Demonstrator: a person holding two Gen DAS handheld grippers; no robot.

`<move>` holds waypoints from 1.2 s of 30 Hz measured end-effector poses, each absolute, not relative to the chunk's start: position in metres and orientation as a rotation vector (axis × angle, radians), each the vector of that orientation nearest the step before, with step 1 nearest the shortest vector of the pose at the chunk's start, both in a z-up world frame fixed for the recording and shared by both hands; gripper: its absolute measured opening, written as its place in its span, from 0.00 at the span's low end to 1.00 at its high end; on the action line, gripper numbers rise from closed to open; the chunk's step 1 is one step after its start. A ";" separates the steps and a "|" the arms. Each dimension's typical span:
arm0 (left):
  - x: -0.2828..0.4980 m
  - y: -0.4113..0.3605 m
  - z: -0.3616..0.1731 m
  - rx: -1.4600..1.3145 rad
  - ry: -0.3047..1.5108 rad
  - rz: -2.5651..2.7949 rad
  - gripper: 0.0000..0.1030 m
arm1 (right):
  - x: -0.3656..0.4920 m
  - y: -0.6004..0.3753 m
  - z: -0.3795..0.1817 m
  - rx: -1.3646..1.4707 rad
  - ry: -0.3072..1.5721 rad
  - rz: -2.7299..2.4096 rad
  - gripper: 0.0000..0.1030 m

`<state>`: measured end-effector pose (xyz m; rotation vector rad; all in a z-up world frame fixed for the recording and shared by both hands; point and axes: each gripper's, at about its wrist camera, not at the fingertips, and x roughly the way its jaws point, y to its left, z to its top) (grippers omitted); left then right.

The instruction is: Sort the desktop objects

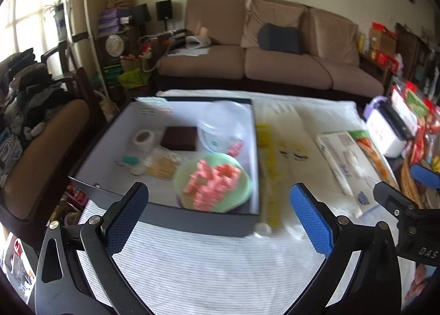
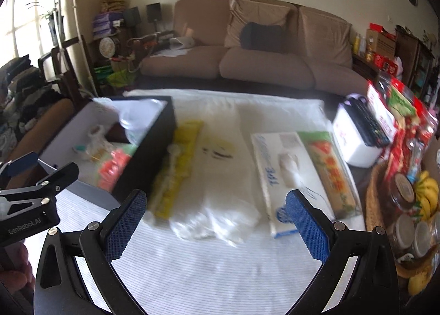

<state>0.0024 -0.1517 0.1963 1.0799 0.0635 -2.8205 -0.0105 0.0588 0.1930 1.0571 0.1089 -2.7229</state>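
Observation:
A dark open box (image 1: pixel 198 221) stands on the cloth-covered table. It holds a green plate of pink pieces (image 1: pixel 214 183), a clear plastic tub (image 1: pixel 222 128), a tape roll (image 1: pixel 143 137), a dark brown box (image 1: pixel 180 138) and small items. My left gripper (image 1: pixel 220 221) is open and empty just in front of the box. My right gripper (image 2: pixel 217 221) is open and empty above a crumpled white plastic bag (image 2: pixel 217 218). A yellow packet (image 2: pixel 178 166) lies beside the box (image 2: pixel 148 155). A tissue box (image 2: pixel 277 177) lies to the right.
A green-and-orange packet (image 2: pixel 330 174) lies beside the tissue box. A white container with a remote on it (image 2: pixel 357 133), snack bags, jars and bananas (image 2: pixel 426 194) crowd the right edge. A brown sofa (image 2: pixel 247 62) stands behind the table, a chair with clothes at left.

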 end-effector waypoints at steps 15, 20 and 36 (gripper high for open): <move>-0.008 -0.241 0.185 1.066 0.090 -2.723 1.00 | -0.034 -0.042 0.201 1.012 0.082 -2.623 1.00; -0.008 -0.242 0.178 1.077 0.087 -2.730 1.00 | -0.037 -0.039 0.200 0.994 0.101 -2.625 1.00; 0.008 -0.093 0.123 1.258 0.020 -2.979 1.00 | -0.036 0.136 0.157 1.095 0.008 -2.743 1.00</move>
